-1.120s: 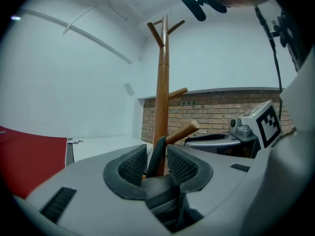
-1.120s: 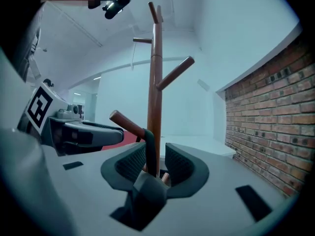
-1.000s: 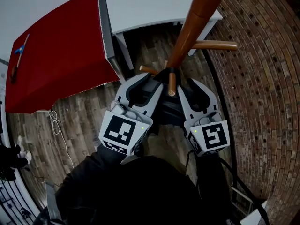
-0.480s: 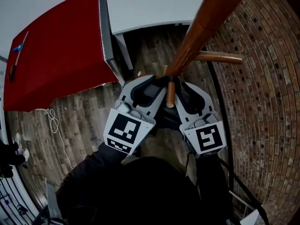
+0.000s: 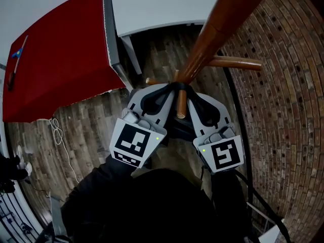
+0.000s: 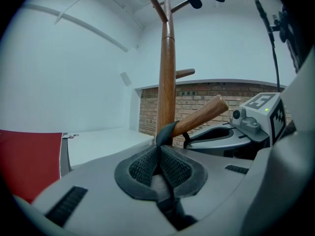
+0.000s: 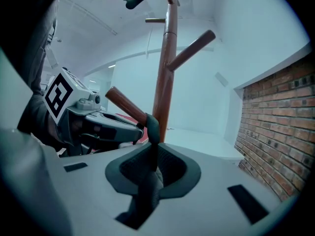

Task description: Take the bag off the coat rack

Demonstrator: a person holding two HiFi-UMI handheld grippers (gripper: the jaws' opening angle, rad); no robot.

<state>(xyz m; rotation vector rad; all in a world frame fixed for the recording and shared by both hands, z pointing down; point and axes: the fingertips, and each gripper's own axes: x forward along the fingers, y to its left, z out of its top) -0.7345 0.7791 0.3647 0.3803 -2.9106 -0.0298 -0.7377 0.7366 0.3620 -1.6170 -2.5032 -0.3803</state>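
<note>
A wooden coat rack pole (image 5: pixel 212 34) rises at the upper right. A black bag strap (image 5: pixel 178 86) loops over its lower peg (image 5: pixel 180 104). The bag's dark body (image 5: pixel 176 127) hangs below, mostly hidden by the grippers. My left gripper (image 5: pixel 164 92) is left of the peg and my right gripper (image 5: pixel 195 96) is right of it. Both have just been closing and their pads now press on the strap. In the left gripper view the strap (image 6: pixel 165 132) runs from the jaws up over the peg (image 6: pixel 202 114). The right gripper view shows the strap (image 7: pixel 152 129) pinched the same way below the peg (image 7: pixel 125 104).
A red tabletop (image 5: pixel 55 59) and a white table (image 5: pixel 157 6) stand beyond the rack. A brick wall (image 5: pixel 283 110) curves along the right. Another peg (image 5: pixel 235 63) points right. A white cable (image 5: pixel 61 135) lies on the wooden floor at the left.
Both grippers' jaws have closed onto the strap on either side of the peg. The left gripper edged in toward the peg before closing.
</note>
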